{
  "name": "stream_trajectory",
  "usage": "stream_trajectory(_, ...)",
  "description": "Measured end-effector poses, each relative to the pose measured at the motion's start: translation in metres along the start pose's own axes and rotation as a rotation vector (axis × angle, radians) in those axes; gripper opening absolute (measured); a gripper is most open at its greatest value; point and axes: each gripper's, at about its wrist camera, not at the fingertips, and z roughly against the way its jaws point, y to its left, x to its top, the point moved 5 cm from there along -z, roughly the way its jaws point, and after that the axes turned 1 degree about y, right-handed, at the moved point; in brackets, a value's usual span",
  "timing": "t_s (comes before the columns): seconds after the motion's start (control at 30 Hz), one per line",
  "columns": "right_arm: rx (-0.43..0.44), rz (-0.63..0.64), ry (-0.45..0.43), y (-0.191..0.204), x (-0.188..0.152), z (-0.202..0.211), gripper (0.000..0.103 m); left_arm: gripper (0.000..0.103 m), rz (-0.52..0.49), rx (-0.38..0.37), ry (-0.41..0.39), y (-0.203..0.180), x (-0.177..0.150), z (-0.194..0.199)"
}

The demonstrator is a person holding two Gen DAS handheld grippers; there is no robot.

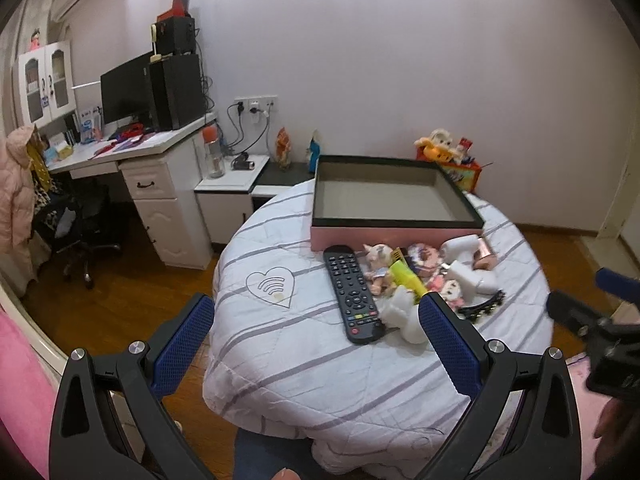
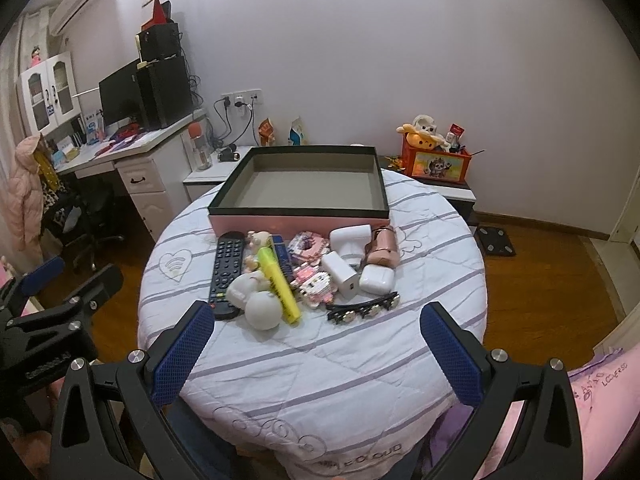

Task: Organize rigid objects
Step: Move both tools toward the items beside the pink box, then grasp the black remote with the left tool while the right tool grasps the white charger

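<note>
Left wrist view: left claw [image 1: 316, 322] released, holding nothing, hovering over the near table [image 1: 280, 380] edge; remote [image 1: 352, 294] at 12 o'clock just ahead, empty pink box [image 1: 394, 200] beyond it, nothing packed yet. Right wrist view: right claw [image 2: 316, 332] likewise released and empty, with the clutter between it and the box: yellow highlighter [image 2: 278, 284] at 11 o'clock, hair clip [image 2: 362, 308] at 1 o'clock. Judged step: start of first pick; next move calls for descending onto one rigid item, probably the remote, then carrying it into the box.
</note>
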Motion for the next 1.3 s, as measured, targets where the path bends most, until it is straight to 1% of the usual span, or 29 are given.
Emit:
stream_trajectory(0.17,0.033,-0.044,0.035,-0.019,0.004,-0.022,0.103,0.103,-0.018,-0.020,0.018,-0.008,0.001,-0.022)
stream_trajectory(0.23,0.044,-0.057,0.055,-0.026,0.003,-0.034,0.103,0.103,-0.022,-0.027,0.039,-0.011,0.000,-0.033)
stream_trajectory(0.37,0.055,-0.093,0.090,-0.040,-0.001,-0.059,0.103,0.103,-0.027,-0.014,0.104,-0.011,-0.004,-0.066)
stream_trajectory(0.43,0.051,-0.099,0.105,-0.045,-0.004,-0.069,0.103,0.103,-0.024,-0.010,0.133,-0.011,-0.006,-0.081)
stream_trajectory(0.53,0.018,-0.106,0.131,-0.055,-0.007,-0.084,0.103,0.103,-0.019,-0.009,0.163,-0.009,-0.009,-0.099)
stream_trajectory(0.67,-0.005,-0.124,0.163,-0.062,-0.009,-0.099,0.103,0.103,-0.019,-0.002,0.211,-0.005,-0.013,-0.126)
stream_trajectory(0.8,-0.019,-0.123,0.176,-0.062,-0.006,-0.111,0.103,0.103,-0.013,0.013,0.240,0.000,-0.014,-0.151)
stream_trajectory(0.87,-0.015,-0.117,0.182,-0.060,-0.002,-0.119,0.101,0.103,-0.012,0.016,0.258,0.001,-0.015,-0.161)
stream_trajectory(1.03,-0.015,-0.066,0.196,-0.051,0.003,-0.135,0.100,0.103,-0.017,-0.014,0.299,-0.005,-0.021,-0.177)
stream_trajectory(1.1,-0.011,-0.050,0.202,-0.048,0.006,-0.141,0.095,0.103,-0.022,-0.030,0.316,-0.009,-0.023,-0.183)
stream_trajectory(1.17,0.002,-0.037,0.218,-0.047,0.007,-0.149,0.084,0.103,-0.017,-0.044,0.326,-0.011,-0.023,-0.187)
stream_trajectory(1.23,0.007,-0.017,0.235,-0.045,0.009,-0.158,0.076,0.103,-0.004,-0.045,0.333,-0.009,-0.022,-0.191)
stream_trajectory(1.3,0.005,0.001,0.245,-0.044,0.009,-0.164,0.072,0.103,0.010,-0.052,0.339,-0.007,-0.021,-0.194)
